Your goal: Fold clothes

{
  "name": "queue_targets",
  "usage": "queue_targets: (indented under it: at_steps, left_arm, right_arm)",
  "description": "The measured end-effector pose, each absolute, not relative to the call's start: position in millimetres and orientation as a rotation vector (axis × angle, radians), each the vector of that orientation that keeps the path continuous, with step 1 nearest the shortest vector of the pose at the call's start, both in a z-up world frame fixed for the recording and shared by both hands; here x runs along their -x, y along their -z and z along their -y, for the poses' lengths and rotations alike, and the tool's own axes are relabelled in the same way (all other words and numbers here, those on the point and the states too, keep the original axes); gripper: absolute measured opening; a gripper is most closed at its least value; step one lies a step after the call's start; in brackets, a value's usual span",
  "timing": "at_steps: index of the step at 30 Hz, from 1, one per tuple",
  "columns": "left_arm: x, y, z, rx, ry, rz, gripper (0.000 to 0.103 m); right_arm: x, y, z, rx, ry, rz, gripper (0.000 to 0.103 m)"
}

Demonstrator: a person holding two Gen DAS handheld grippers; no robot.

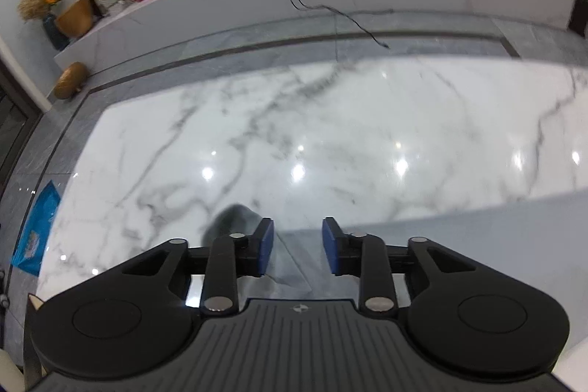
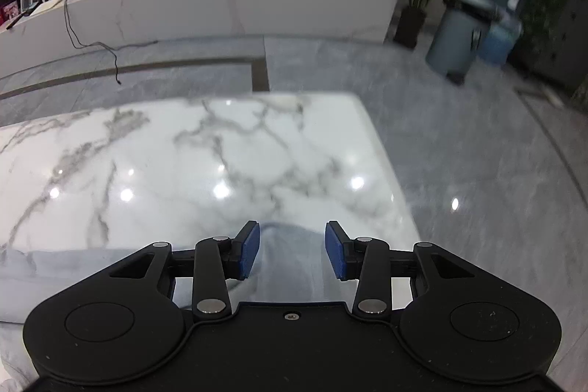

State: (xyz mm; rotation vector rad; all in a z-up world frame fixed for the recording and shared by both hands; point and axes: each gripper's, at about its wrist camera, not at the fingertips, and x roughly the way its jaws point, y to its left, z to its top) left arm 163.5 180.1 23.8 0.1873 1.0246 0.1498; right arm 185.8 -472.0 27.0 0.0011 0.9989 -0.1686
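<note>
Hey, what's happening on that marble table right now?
A person holds a two-finger gripper in each hand over a pale grey garment lying on the white marble table. The left gripper and the right gripper are both open, each with cloth showing between its blue pads, neither closed on it. No fold can be made out yet.

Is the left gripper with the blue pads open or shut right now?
Open. The left gripper shows a clear gap between its blue pads, and pale grey cloth lies below the gap, not pinched.
</note>
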Motion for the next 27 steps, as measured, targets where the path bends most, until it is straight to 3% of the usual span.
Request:
queue_targets:
  at_steps: [4,6,7,8,10,12,20,24,27]
  left_arm:
    - [-160.8,-21.6,-180.7,-0.183,-0.151,-0.998,0.037]
    - [-160.0,-23.5,-180.0,-0.170,-0.136,-0.997,0.021]
    - [-160.8,-23.1,-178.8,-0.171,-0.142,-0.997,0.002]
    - [-161.8,-22.4,-177.4,-0.173,-0.151,-0.997,0.000]
    - [-163.8,-20.2,-174.6,-0.197,-0.180,-0.990,0.000]
    - [-167.0,-15.7,-175.4,-0.231,-0.238,-0.968,0.000]
    - [-184.1,-12.0,-206.8,-0.198,-0.329,-0.910,0.000]
    - [-183.8,-26.6,-229.9,-0.035,-0.304,-0.912,0.000]
    - [-178.5,-42.6,-241.4,0.022,-0.288,-0.932,0.008]
  right_arm:
    - [-187.8,-10.3,482.5,-0.048,0.174,-1.043,0.038]
    - [-187.0,-5.6,483.3,-0.065,0.167,-1.050,0.038]
    - [-186.3,-4.0,481.6,-0.058,0.163,-1.048,0.037]
    - [-185.7,-2.7,479.4,-0.045,0.158,-1.045,0.033]
    - [-185.4,-2.1,470.9,0.015,0.149,-1.039,0.023]
    - [-186.9,-1.7,468.6,0.033,0.166,-1.035,0.022]
    - [-194.8,0.0,478.6,-0.011,0.195,-0.977,0.023]
    - [-200.4,0.7,478.4,-0.015,0.205,-0.972,0.026]
    - [-200.6,0.6,478.3,-0.009,0.200,-0.976,0.027]
